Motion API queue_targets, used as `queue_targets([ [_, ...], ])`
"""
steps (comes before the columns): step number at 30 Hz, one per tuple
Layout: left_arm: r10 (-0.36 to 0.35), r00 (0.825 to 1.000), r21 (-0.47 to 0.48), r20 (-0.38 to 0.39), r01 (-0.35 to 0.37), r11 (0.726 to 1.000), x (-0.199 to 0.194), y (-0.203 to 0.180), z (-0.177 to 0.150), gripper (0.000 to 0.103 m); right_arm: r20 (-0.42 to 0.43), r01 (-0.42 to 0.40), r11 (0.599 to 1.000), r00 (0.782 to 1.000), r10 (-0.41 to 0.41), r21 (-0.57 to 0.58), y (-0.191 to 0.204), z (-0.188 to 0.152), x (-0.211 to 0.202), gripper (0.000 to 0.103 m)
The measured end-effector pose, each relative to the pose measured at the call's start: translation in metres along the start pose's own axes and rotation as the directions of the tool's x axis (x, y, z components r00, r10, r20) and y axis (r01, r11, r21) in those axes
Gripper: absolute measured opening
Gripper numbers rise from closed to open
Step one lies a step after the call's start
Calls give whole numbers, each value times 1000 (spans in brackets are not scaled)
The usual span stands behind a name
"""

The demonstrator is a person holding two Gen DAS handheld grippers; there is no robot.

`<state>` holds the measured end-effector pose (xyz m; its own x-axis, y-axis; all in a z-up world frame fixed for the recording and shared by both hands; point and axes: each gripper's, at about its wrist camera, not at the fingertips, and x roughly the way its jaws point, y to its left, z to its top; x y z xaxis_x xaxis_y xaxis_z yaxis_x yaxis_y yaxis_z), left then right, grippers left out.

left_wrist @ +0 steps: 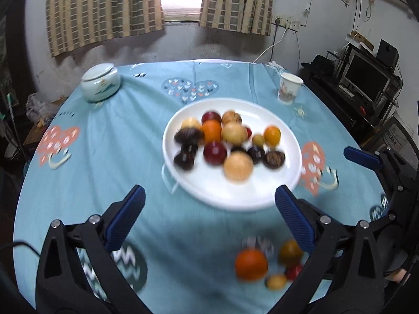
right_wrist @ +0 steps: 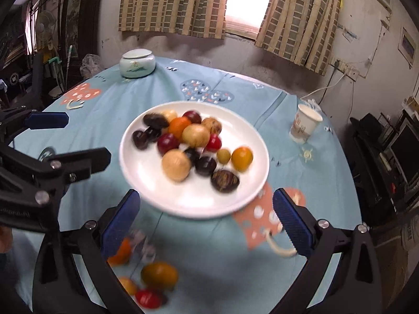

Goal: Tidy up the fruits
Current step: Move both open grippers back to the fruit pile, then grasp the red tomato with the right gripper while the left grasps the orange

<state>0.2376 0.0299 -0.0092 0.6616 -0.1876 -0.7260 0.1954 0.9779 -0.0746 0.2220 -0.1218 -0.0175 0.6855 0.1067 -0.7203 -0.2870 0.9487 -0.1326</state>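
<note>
The fruits (left_wrist: 230, 144) lay heaped on a white plate (left_wrist: 277, 191) near the middle of the round table, which wore a light blue cloth (left_wrist: 110, 157) printed with hearts. From my left wrist view the pile held an orange (left_wrist: 211, 130) at about 11 o'clock on the plate, dark red plums, several near-black fruits toward 9 o'clock, and a pale tan ball (left_wrist: 238, 165) at 6 o'clock; all of it was blurred. A second, smaller cluster sat on the cloth at 5 o'clock from the plate, apart from it: an orange one (left_wrist: 251, 264), a dull yellow-brown one (left_wrist: 290, 252), a small red one and a small tan one, touching or nearly so.

My left gripper (left_wrist: 209, 219) stood wide open with nothing between its blue pads (left_wrist: 125, 217), the plate's near rim just beyond them. My right gripper (right_wrist: 207, 221) was likewise spread wide and empty, its pads flanking the plate's near rim without touching it. In the right wrist view the loose cluster showed at 7 o'clock from the plate, partly behind the left-hand pad.

A lidded ceramic jar (left_wrist: 100, 82) stood at 10 o'clock on the table and a paper cup (left_wrist: 288, 87) at 2 o'clock, both well apart from the plate.
</note>
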Motion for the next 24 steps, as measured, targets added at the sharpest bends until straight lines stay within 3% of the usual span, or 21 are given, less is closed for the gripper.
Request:
queue_targets([
  [8,29,999,-32,-46,-30,999,-18,5,-86,101,-83,-96,991,991,103,89,18,-79,-29,102],
  [14,61,996,-16,-58,-62,998,-19,5,-99,101,-87,-156,975,981,171,157,14,-100,-34,101],
  [16,60,997,-18,-54,-61,998,-20,6,-99,101,-95,-178,973,977,193,147,16,-102,-33,80],
  [19,59,997,-23,-55,-61,998,-20,8,-99,101,-121,-222,963,963,241,152,19,-107,-26,62],
  [24,58,996,-18,-67,-59,998,-16,8,-99,101,-147,-258,953,948,282,160,21,-108,-12,47],
])
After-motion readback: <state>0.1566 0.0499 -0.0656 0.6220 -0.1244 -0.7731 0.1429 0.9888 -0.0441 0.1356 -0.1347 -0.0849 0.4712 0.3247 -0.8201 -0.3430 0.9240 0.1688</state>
